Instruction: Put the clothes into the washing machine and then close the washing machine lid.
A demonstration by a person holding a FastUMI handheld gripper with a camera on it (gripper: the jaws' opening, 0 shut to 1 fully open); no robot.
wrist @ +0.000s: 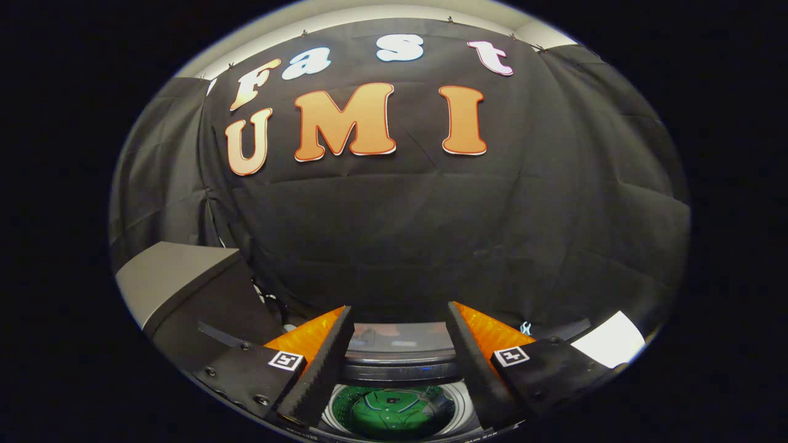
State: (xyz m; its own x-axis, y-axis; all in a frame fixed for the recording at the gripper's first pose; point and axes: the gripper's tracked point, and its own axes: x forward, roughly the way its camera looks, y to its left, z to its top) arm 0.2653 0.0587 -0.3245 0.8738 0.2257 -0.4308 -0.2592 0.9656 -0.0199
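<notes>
I am looking left to right: a grey box [166,280] is sitting off to the left. My gripper [399,320] is hanging released, its fingers [326,357] spread wide and grasping nothing. Between them, below, the green clothes [394,413] are lying inside the washing machine [400,369] drum. I am judging loading done; the lid [397,339] is standing open, and closing is left.
</notes>
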